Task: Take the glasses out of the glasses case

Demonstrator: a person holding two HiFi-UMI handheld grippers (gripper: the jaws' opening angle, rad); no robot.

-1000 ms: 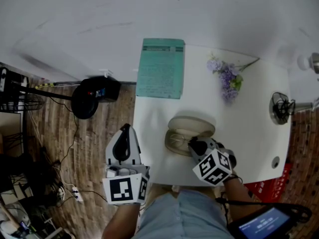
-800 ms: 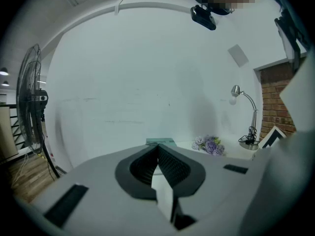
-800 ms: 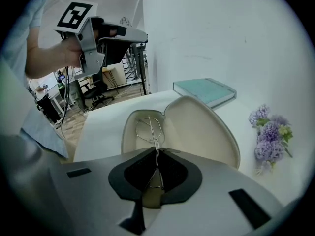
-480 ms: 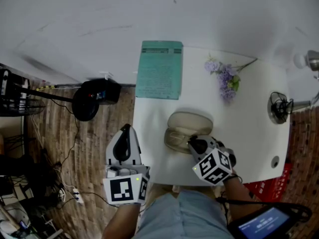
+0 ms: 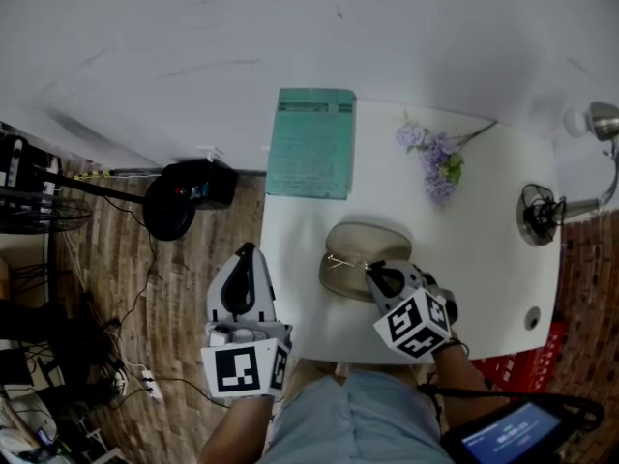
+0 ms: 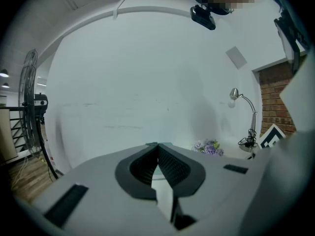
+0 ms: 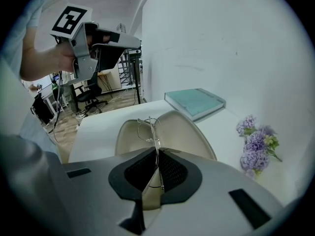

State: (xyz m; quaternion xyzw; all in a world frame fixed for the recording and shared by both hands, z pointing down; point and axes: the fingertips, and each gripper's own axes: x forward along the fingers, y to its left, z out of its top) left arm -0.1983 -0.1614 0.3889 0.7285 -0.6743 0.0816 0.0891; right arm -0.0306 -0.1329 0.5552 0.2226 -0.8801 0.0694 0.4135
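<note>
The beige glasses case (image 5: 372,242) lies open on the white table (image 5: 484,259), lid tipped back. My right gripper (image 5: 371,275) hangs over its near edge, shut on the thin wire-framed glasses (image 5: 338,259). In the right gripper view the glasses (image 7: 149,128) stick up from between the pads (image 7: 170,168), lifted a little above the case (image 7: 184,129). My left gripper (image 5: 246,251) hovers off the table's left edge over the floor. Its jaws meet at the tip (image 6: 157,146) with nothing between them.
A teal book (image 5: 311,143) lies at the table's far left corner. Purple flowers (image 5: 435,162) lie at the back. A desk lamp (image 5: 595,124) and a coiled cable (image 5: 537,216) stand on the right. A black device (image 5: 184,191) sits on the wooden floor.
My right gripper has risen slightly with the glasses, and the frame now shows above the case's left side. The left gripper has stayed put.
</note>
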